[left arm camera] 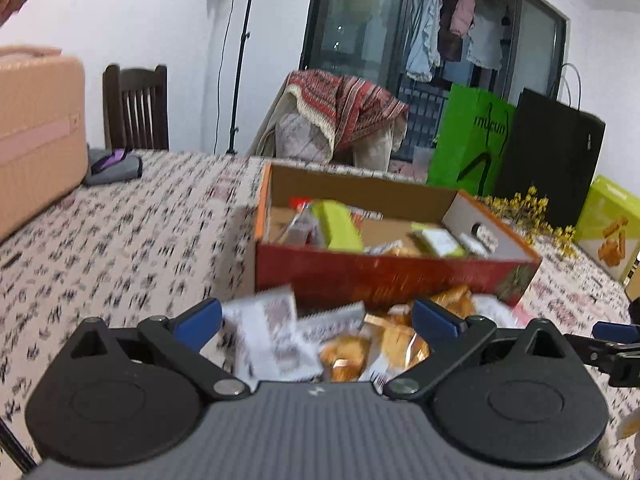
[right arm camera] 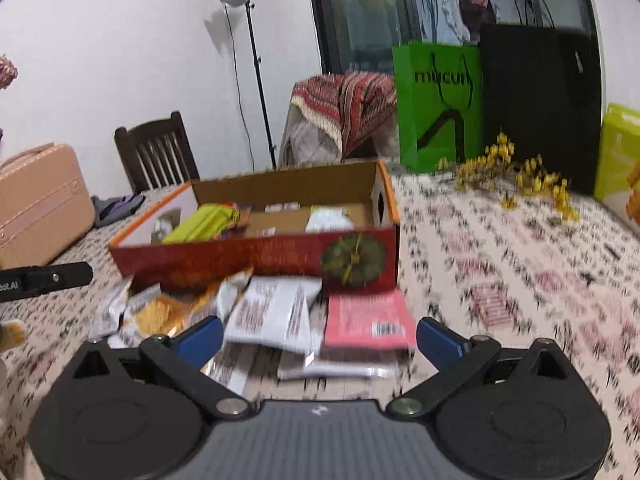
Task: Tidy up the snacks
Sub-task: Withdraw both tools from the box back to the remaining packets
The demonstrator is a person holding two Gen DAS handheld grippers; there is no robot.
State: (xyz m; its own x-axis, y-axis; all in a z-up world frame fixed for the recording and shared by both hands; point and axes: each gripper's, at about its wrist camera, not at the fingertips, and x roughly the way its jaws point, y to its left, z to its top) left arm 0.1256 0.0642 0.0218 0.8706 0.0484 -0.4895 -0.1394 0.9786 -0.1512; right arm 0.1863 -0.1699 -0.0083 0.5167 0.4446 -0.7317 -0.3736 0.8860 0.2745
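An open red cardboard box [left arm camera: 384, 276] [right arm camera: 256, 258] stands on the patterned tablecloth and holds a green packet [left arm camera: 338, 226] [right arm camera: 200, 222] and other snacks. A pile of loose snack packets lies in front of it: white packets [left arm camera: 268, 332] [right arm camera: 276, 312], golden ones [left arm camera: 384, 344] [right arm camera: 160, 316] and a pink one [right arm camera: 368, 320]. My left gripper [left arm camera: 318, 322] is open and empty just above the white and golden packets. My right gripper [right arm camera: 318, 338] is open and empty above the white and pink packets.
A pink suitcase [left arm camera: 36, 132] [right arm camera: 40, 204] and a grey pouch [left arm camera: 112, 166] sit at the table's left. Green [left arm camera: 468, 140] [right arm camera: 438, 108] and black [left arm camera: 548, 152] bags, yellow flowers [right arm camera: 516, 178] and a lime box [left arm camera: 610, 228] stand at the back right. Chairs are behind.
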